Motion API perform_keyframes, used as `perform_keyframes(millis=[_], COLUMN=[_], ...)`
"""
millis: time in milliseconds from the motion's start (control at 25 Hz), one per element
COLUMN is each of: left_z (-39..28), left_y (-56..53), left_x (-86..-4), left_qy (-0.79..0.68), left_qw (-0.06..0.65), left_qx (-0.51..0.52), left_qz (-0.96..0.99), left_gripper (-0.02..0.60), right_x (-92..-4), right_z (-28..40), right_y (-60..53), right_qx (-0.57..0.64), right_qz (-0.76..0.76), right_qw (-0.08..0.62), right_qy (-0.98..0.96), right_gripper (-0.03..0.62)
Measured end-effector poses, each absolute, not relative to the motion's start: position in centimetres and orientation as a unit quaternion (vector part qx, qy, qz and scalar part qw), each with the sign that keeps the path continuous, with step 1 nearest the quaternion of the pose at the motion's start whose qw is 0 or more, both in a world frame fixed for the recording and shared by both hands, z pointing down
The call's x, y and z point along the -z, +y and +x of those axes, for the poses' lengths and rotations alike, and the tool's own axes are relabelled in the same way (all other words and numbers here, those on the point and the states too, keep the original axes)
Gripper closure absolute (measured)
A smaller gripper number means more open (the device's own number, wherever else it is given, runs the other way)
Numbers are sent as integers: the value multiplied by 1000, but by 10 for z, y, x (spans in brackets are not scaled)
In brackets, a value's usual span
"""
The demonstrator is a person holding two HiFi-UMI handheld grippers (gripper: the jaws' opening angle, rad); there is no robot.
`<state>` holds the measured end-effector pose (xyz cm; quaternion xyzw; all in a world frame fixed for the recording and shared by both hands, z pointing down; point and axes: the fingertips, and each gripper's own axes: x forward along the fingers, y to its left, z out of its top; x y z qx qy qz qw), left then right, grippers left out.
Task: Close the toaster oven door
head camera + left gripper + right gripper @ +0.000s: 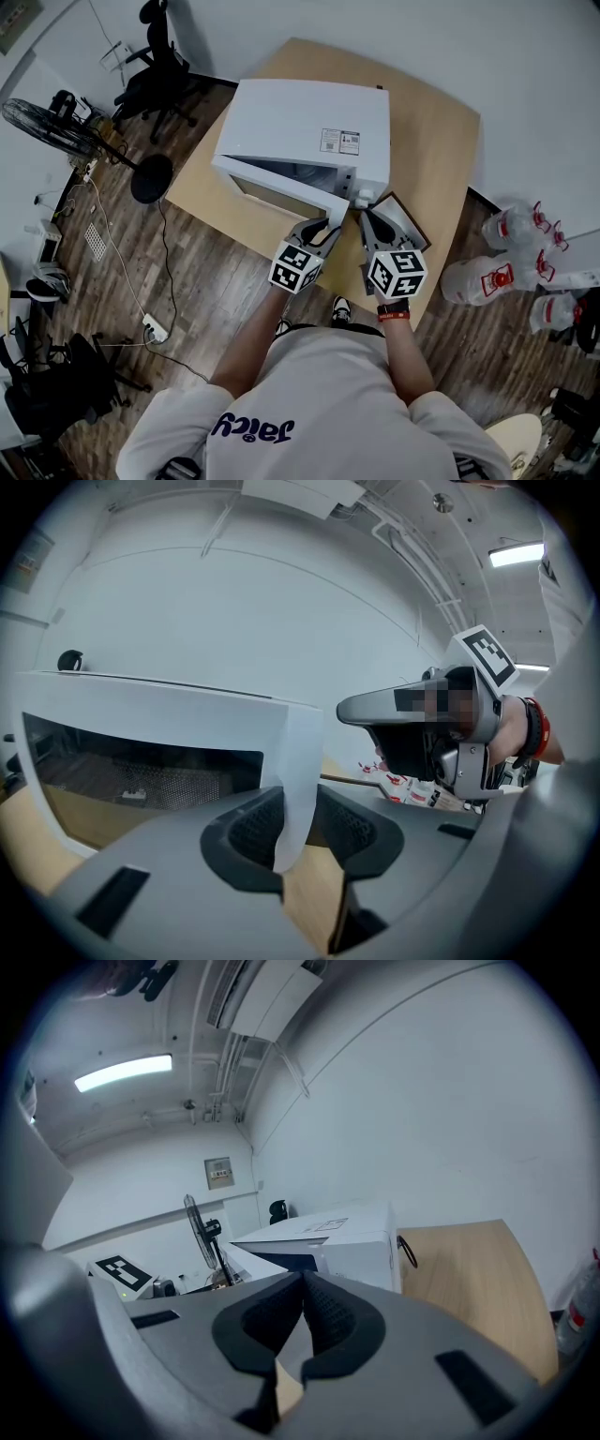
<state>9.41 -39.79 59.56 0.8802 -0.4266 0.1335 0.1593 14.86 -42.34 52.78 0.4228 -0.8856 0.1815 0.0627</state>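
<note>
A white toaster oven [309,127] stands on a wooden table [436,141], its door [281,192] swung partly open toward me. My left gripper [323,228] is at the door's free edge. In the left gripper view the door [169,733] runs in from the left, and its thin white corner sits between the pads of the left gripper [298,822], which is shut on it. My right gripper [367,217] hovers beside the oven's right front corner, shut with nothing in it. In the right gripper view its pads meet [302,1312], and the oven [337,1241] lies just beyond.
A dark-framed flat item [405,214] lies on the table under my right gripper. Packs of water bottles [511,258] sit on the floor at right. An office chair [155,66], a fan [47,122] and a power strip with cables [152,328] are at left.
</note>
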Motion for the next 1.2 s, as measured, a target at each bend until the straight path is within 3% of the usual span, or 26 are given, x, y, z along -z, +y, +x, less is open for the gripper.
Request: perform_keyframes(millis=[1200], left_z=[98], left_y=[-451], left_x=[-597], left_qy=[-422], left_qw=[166], left_qx=[-137], left_qz=[881], left_gripper=[488], right_x=[-537], right_z=[151], right_y=[-457], right_qx=[-201], right_qz=[448], right_qw=[55], right_qy=[-869], right_gripper=[580])
